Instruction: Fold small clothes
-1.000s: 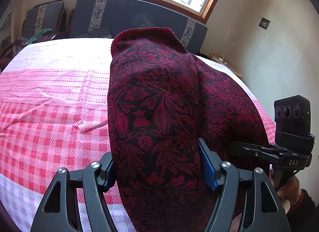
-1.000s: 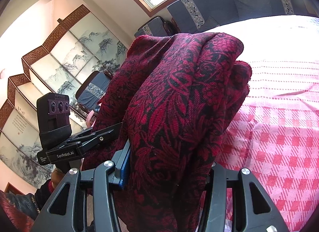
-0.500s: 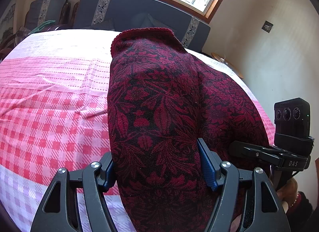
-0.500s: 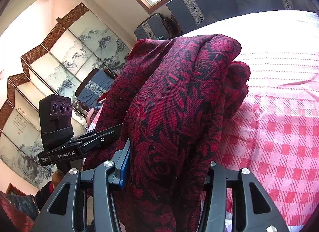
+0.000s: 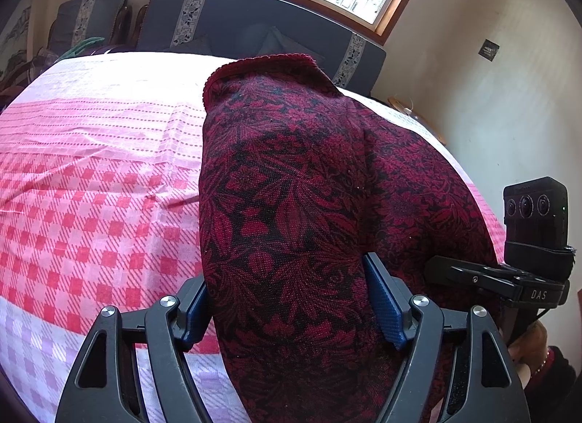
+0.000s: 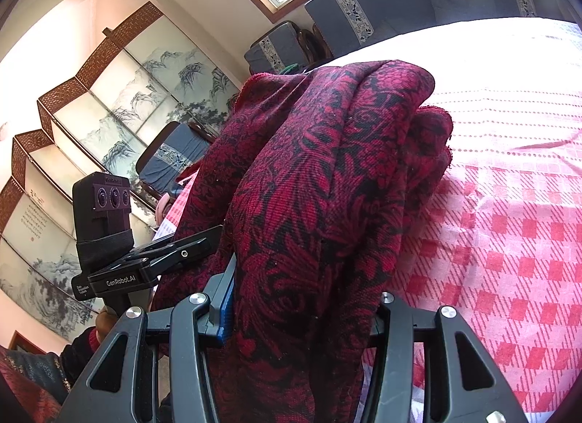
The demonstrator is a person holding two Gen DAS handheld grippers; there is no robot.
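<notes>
Pink checked bedspread (image 5: 91, 204), dark sofa (image 5: 254, 19) under window; bare cloth leftward. Red floral garment (image 5: 291, 204) bunched between left gripper (image 5: 291, 299), jaws opening, and right gripper (image 6: 302, 299), pinching it.

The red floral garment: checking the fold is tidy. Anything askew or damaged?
No damage shows. The red floral garment is bunched in thick uneven folds between both grippers, not flat on the pink checked cloth; the left gripper is opening around it.
</notes>
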